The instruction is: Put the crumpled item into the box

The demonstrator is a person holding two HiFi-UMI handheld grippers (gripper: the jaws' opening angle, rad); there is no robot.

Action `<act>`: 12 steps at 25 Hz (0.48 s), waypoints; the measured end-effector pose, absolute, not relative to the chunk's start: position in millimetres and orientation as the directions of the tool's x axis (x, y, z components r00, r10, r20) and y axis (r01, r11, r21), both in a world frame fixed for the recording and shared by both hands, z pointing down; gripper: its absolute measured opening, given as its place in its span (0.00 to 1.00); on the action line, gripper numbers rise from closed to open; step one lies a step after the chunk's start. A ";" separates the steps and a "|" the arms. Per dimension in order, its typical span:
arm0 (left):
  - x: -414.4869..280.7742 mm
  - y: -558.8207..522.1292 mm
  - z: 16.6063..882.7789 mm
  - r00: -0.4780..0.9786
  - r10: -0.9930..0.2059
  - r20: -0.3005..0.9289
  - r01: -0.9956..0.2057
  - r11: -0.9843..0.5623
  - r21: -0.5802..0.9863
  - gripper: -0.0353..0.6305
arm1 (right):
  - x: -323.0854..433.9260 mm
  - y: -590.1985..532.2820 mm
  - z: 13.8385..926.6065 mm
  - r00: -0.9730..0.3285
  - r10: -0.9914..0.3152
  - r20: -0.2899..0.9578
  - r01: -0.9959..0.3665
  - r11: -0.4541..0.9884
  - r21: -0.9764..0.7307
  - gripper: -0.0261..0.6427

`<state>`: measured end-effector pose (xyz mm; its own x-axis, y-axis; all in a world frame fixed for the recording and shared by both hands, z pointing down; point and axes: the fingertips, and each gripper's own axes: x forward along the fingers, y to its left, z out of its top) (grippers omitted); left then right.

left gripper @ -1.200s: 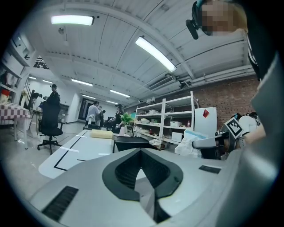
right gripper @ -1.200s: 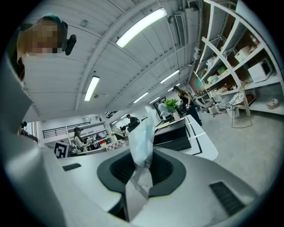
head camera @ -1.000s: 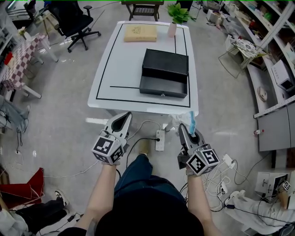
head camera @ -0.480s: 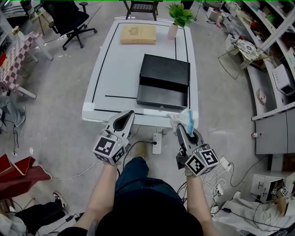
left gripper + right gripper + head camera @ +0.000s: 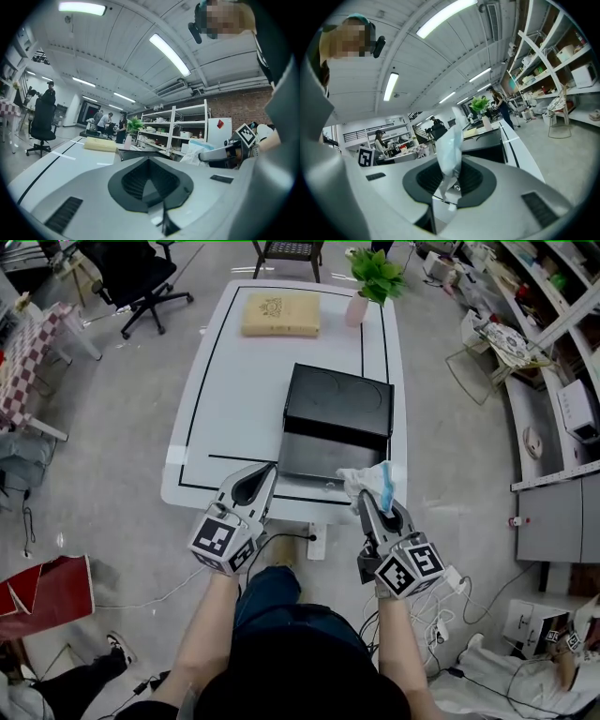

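- The right gripper (image 5: 367, 500) is closed on the crumpled item (image 5: 371, 481), a white and pale-blue wad. The jaws pinch its lower end, so most of it stands up above the jaw tips.
- The right gripper view confirms the grip: the crumpled item (image 5: 450, 149) rises from between the jaws and blocks the middle of that view.
- Judgement: a pinch at one end leaves the bulk free to drop clear once the jaws part.
- The black box (image 5: 330, 432) sits on the white counter (image 5: 234, 381), right of centre. Its lid is folded back on the far side, so the open tray faces the person and can be reached from the near edge.
- In the head view, the crumpled item shows against the near right corner of the tray. It is not yet inside, and its height above the tray cannot be judged.
- The left gripper (image 5: 268, 469) has its jaws together and holds nothing. It is level, beside the near left corner of the box, and clear of the right gripper's path.
- A tan flat pack (image 5: 279, 313) and a potted plant (image 5: 373, 277) stand at the far end of the counter, well apart from the box.
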<state>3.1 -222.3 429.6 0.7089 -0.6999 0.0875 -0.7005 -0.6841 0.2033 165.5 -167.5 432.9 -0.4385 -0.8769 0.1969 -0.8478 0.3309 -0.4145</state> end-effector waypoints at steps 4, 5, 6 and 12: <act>5.5 -240.8 432.6 0.713 -0.695 0.095 -0.696 -0.686 0.210 0.05 | 162.4 -186.4 435.7 -0.448 -0.866 0.225 -0.855 0.341 -0.390 0.14; 5.9 -245.8 432.9 0.714 -0.694 0.093 -0.696 -0.687 0.211 0.05 | 161.5 -191.4 436.1 -0.452 -0.861 0.232 -0.857 0.347 -0.380 0.14; 6.1 -250.8 433.0 0.713 -0.695 0.092 -0.696 -0.686 0.211 0.06 | 160.5 -196.4 436.5 -0.458 -0.856 0.239 -0.858 0.355 -0.372 0.14; 6.5 -273.4 432.3 0.706 -0.702 0.092 -0.704 -0.683 0.195 0.05 | 155.2 -221.9 443.0 -0.499 -0.813 0.299 -0.854 0.402 -0.332 0.14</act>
<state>6.5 -273.4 432.3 0.7061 -0.7021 0.0924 -0.7043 -0.6826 0.1951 155.2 -221.9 443.0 -0.4991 -0.8134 0.2989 -0.8535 0.4017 -0.3318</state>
